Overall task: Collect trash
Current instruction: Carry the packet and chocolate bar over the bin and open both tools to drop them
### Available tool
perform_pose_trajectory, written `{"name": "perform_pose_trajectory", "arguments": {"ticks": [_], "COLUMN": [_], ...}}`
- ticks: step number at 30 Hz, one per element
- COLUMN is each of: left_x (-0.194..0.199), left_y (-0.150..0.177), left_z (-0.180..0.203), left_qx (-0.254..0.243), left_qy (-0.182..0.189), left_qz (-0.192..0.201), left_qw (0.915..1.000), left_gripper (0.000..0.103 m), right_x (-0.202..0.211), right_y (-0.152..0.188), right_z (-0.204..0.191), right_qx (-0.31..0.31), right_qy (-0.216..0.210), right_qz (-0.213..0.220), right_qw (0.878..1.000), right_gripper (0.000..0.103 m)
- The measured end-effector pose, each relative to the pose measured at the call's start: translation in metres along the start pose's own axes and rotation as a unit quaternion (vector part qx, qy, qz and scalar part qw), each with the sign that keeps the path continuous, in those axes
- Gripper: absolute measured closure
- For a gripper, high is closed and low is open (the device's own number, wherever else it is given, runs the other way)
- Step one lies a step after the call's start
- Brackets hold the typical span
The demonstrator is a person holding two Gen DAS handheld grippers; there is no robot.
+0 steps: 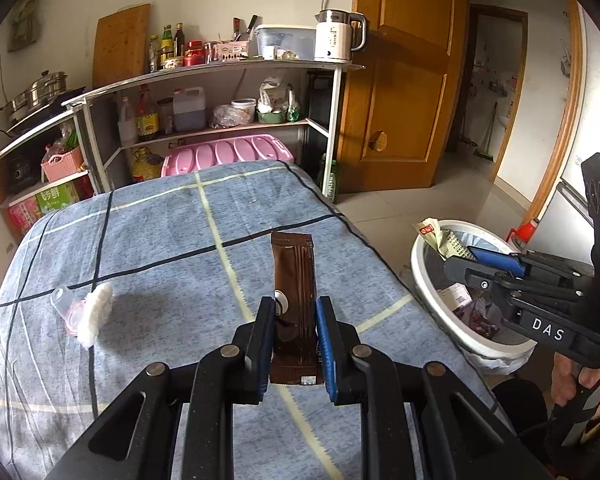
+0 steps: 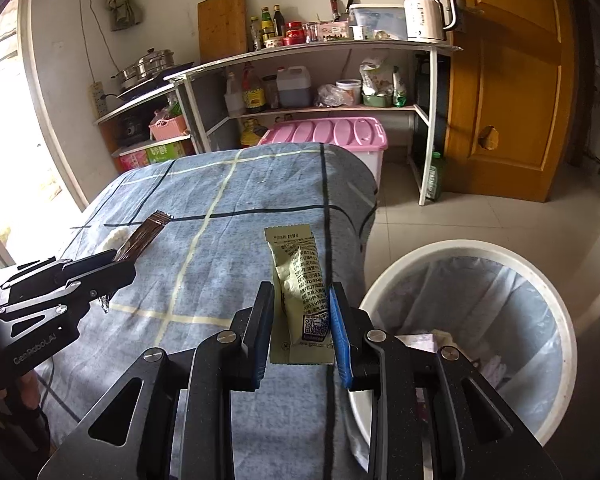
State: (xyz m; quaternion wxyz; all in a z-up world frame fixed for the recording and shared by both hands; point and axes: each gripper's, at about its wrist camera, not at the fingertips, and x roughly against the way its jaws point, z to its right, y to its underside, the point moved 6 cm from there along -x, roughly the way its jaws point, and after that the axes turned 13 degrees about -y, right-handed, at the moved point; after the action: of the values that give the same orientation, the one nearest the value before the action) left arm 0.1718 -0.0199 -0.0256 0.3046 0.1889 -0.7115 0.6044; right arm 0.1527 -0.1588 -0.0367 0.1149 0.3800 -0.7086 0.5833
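Observation:
My left gripper point(image 1: 294, 312) is shut on a brown wrapper point(image 1: 294, 280) and holds it above the blue checked tablecloth point(image 1: 160, 248). My right gripper point(image 2: 300, 300) is shut on a pale yellow-green sachet point(image 2: 298, 280), held at the table's right edge beside the white trash bin point(image 2: 396, 276). In the left wrist view the right gripper point(image 1: 460, 258) holds the sachet point(image 1: 440, 238) over the bin point(image 1: 424, 280). The left gripper point(image 2: 116, 258) with the brown wrapper point(image 2: 144, 234) shows in the right wrist view. A small clear plastic cup point(image 1: 66, 306) and white tissue point(image 1: 98, 312) lie on the cloth at left.
The bin has a plastic liner point(image 2: 500, 300) and holds some trash point(image 1: 472, 312). A metal shelf unit point(image 1: 220, 92) with bottles, a kettle point(image 1: 338, 36) and a pink storage box point(image 1: 228, 154) stands behind the table. A wooden door point(image 1: 404, 80) is at right.

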Motion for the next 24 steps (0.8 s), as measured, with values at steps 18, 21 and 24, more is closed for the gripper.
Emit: {"name": "perform_pose_trajectory", "arguments": {"ticks": [18, 21, 24], "left_x": [-0.007, -0.011, -0.015], "left_y": [-0.01, -0.006, -0.003], "left_z": [0.144, 0.162, 0.176], "left_qx": [-0.069, -0.076, -0.082], "left_qy": [0.103, 0.119, 0.126], "left_qz": [-0.009, -0.02, -0.029], "left_qw": [0.9922, 0.9898, 0.9883], "left_gripper": [0.082, 0.082, 0.082], "right_x": [0.061, 0.064, 0.067], "right_y": [0.027, 0.035, 0.041], "right_z": [0.103, 0.116, 0.127], "right_qx": [-0.07, -0.081, -0.087], "right_qy": [0.069, 0.076, 0.084], "right_qz": [0.012, 0.006, 0.0], "right_qw": [0.995, 0.994, 0.993], "right_gripper": [0.075, 0.075, 0.075]}}
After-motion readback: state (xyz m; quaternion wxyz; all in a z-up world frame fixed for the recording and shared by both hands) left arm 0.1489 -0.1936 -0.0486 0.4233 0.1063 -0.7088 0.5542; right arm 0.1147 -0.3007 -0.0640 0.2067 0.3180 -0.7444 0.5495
